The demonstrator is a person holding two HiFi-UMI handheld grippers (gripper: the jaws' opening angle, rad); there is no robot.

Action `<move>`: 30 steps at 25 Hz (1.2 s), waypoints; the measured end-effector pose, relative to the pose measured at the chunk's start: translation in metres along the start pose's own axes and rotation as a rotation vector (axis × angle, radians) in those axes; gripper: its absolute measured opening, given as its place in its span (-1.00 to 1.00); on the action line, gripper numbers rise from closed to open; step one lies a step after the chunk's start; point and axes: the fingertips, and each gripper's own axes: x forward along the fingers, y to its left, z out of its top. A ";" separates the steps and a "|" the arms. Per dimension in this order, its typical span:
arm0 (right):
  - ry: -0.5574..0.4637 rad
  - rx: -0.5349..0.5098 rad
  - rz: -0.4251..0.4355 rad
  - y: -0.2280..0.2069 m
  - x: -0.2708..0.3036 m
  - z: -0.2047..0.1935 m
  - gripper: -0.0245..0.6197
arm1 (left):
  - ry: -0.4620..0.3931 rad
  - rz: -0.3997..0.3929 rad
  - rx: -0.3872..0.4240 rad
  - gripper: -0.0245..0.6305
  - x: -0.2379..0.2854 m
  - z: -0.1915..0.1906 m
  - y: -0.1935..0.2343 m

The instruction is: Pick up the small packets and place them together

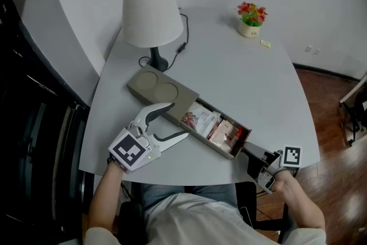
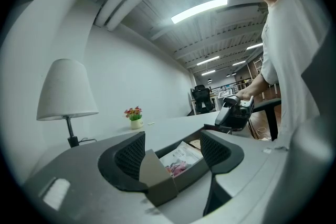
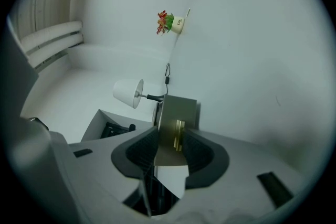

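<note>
An olive-grey box lies across the table with its drawer pulled out toward me. Several small packets lie inside the drawer, a pink-printed one and a reddish one. My right gripper is at the drawer's front end, shut on the gold handle of the drawer front. My left gripper stands open against the box's near side. The box corner sits between its jaws and the packets show just beyond.
A white-shaded lamp with its cord stands behind the box. A small flower pot and a tiny yellow item sit at the far right. The table's front edge runs close below both grippers, over my lap.
</note>
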 end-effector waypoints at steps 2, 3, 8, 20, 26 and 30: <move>-0.004 -0.034 -0.022 -0.005 0.001 0.002 -0.41 | 0.003 0.002 -0.005 0.10 -0.001 -0.001 0.001; -0.005 -0.061 -0.036 -0.006 0.001 0.002 -0.38 | 0.006 0.003 -0.007 0.10 -0.001 -0.002 0.002; -0.065 -0.248 -0.113 0.004 -0.013 0.012 -0.31 | 0.001 0.004 -0.018 0.10 -0.001 -0.003 0.002; -0.344 -0.873 -0.129 0.086 -0.011 0.081 -0.04 | -0.045 0.057 -0.052 0.10 -0.006 0.007 0.010; -0.399 -1.160 -0.115 0.124 0.032 0.076 0.08 | -0.055 0.163 -0.108 0.10 -0.017 0.007 0.024; -0.423 -1.300 -0.077 0.151 0.059 0.065 0.33 | -0.064 0.243 -0.144 0.10 -0.026 0.006 0.034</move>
